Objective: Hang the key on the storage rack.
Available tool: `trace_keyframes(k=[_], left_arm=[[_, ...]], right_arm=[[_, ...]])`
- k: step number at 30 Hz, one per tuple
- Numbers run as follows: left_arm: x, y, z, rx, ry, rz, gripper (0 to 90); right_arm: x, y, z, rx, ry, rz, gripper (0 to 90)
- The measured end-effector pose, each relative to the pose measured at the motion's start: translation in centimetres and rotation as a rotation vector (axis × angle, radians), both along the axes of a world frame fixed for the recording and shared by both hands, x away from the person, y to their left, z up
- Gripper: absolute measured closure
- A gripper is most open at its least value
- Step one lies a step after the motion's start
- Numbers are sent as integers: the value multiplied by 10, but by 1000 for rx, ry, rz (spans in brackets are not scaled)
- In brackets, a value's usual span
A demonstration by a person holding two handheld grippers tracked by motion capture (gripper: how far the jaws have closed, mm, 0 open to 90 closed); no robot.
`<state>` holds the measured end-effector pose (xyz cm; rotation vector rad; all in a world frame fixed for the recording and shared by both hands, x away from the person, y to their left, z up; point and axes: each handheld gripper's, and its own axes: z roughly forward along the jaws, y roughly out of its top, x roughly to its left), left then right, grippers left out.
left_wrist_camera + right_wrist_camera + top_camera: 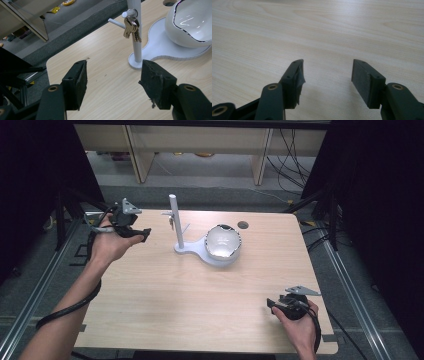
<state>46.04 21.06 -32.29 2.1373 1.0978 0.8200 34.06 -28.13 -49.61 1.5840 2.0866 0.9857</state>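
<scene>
A white stand [176, 220] with an upright post and side pegs rises from a white base [197, 251] near the table's far middle. A bunch of keys [131, 29] hangs from one peg [128, 12] on the post. A glossy white bowl [223, 242] rests on the same base, right of the post. My left gripper [142, 234] hovers at the table's far left, open and empty, its jaws facing the post; in its own view [113, 77] the keys hang ahead and above. My right gripper [274, 304] sits low near the front right, open over bare wood [327, 75].
The light wooden table [190, 300] has a round cable hole [243, 224] at the back right. Wooden shelving [200, 145] and loose cables stand beyond the far edge. Metal rails [350, 285] run along both sides on the floor.
</scene>
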Motion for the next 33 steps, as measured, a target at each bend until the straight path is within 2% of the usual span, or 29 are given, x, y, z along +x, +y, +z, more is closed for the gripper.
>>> trace_keyframes(k=[5, 6, 10, 16, 20, 24, 30, 32, 33], left_arm=[[-9, 6, -8, -18, 0, -3, 365], [-11, 7, -11, -25, 1, -1, 364], [-19, 14, -22, -35, 10, 4, 358], [-30, 25, -40, -53, 14, 18, 359], [-36, 31, -48, -65, 14, 26, 358], [-43, 35, -56, -61, 8, 36, 357], [-54, 39, -72, -79, 16, 34, 353], [-58, 40, -77, -70, 14, 43, 351], [-62, 41, -83, -70, 13, 47, 351]], right_arm=[[-2, 3, 1, 17, 14, -37, 441], [0, 0, 1, -16, -13, -9, 441], [0, 1, 0, 12, -10, -5, 442], [0, 1, 0, -4, -11, -9, 442], [0, 1, 0, 3, -14, 1, 441], [0, 2, 0, -1, -12, -13, 441], [-1, 1, 1, -2, -10, -8, 440], [-1, 0, 1, -4, -13, -8, 440], [-1, 0, 1, -6, -13, -8, 439]])
